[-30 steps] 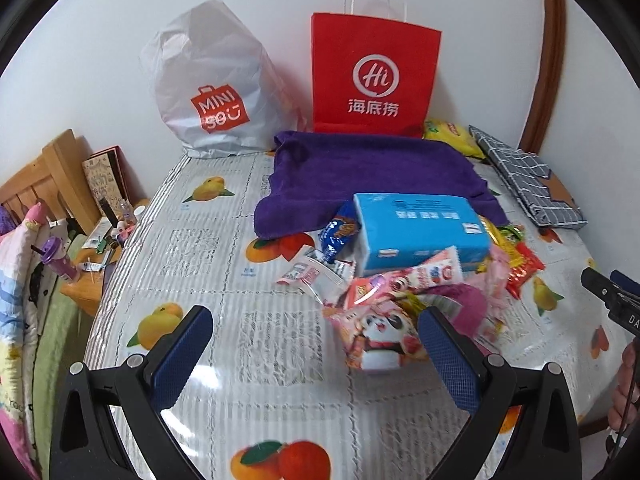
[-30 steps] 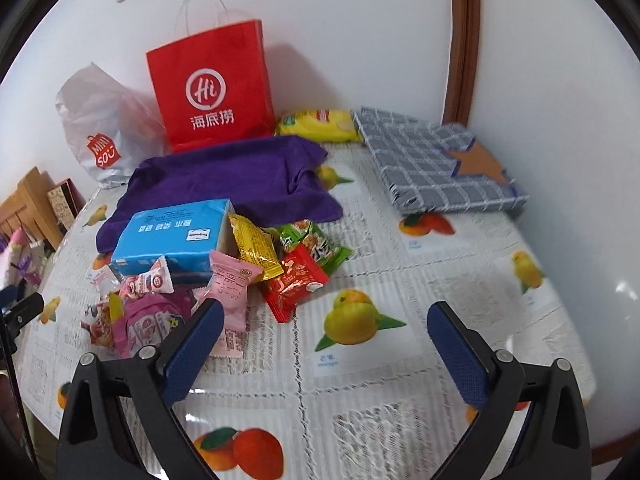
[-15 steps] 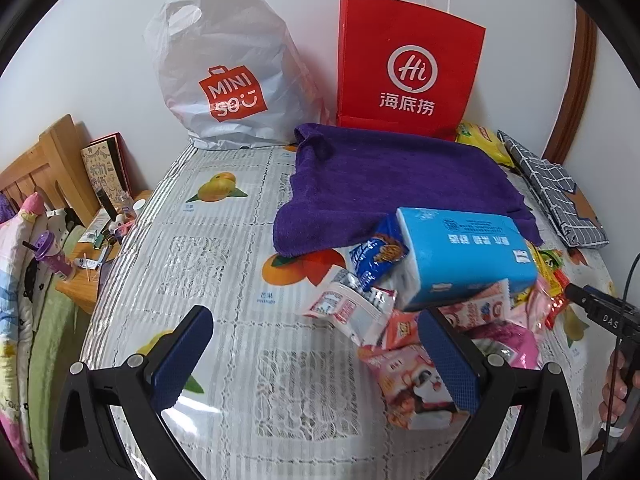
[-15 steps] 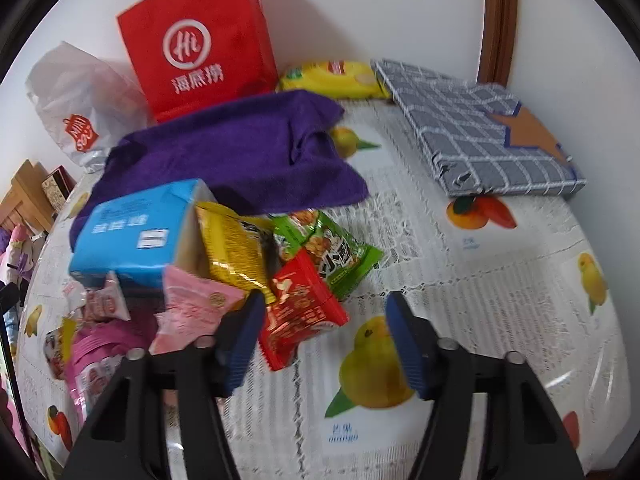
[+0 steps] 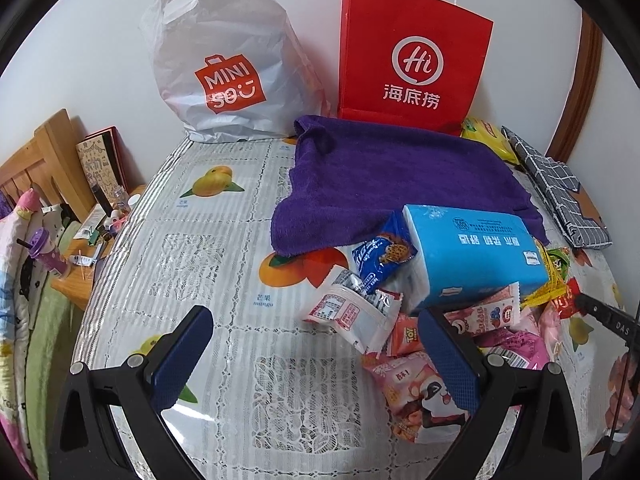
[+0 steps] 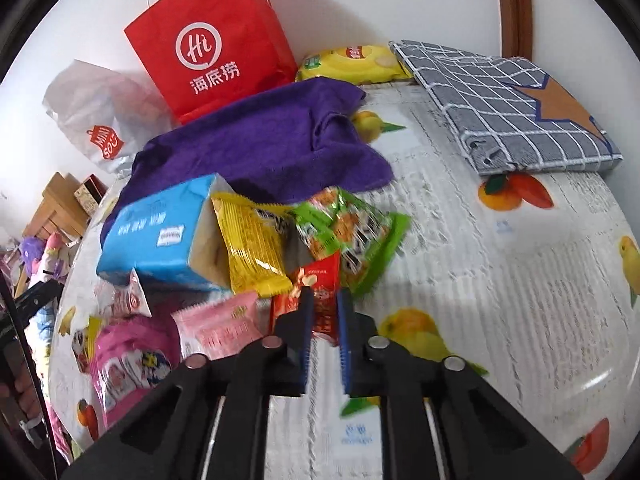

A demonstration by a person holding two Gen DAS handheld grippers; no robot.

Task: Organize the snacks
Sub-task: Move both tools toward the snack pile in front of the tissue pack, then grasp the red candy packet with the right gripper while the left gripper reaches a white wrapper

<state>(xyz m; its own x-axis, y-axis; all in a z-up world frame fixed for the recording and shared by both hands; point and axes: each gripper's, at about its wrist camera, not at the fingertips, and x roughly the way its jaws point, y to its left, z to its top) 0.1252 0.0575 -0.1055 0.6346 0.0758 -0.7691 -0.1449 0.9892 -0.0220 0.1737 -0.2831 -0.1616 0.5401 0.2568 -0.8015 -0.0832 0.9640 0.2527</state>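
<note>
A heap of snack packets lies on the fruit-print tablecloth (image 5: pixel 224 280) around a blue tissue pack (image 5: pixel 472 252). My right gripper (image 6: pixel 323 312) is shut on a red snack packet (image 6: pixel 320 280) at the heap's near edge. Beside it lie a yellow packet (image 6: pixel 252 248), a green packet (image 6: pixel 352 232) and a pink packet (image 6: pixel 224 320). My left gripper (image 5: pixel 320 352) is open and empty, hovering over the table left of the heap, near a white sachet (image 5: pixel 348 312), a blue cookie packet (image 5: pixel 380 252) and a pink panda packet (image 5: pixel 408 384).
A purple towel (image 5: pixel 400 176) lies behind the heap. A red paper bag (image 5: pixel 412 60) and a white plastic bag (image 5: pixel 224 64) stand against the wall. A yellow chip bag (image 6: pixel 352 64) and a grey checked cloth bundle (image 6: pixel 512 104) lie at the back right. A cluttered wooden nightstand (image 5: pixel 80 248) stands left.
My right gripper moved in to the heap and closed from wide open onto the red snack packet. My left gripper moved a little forward and stayed open.
</note>
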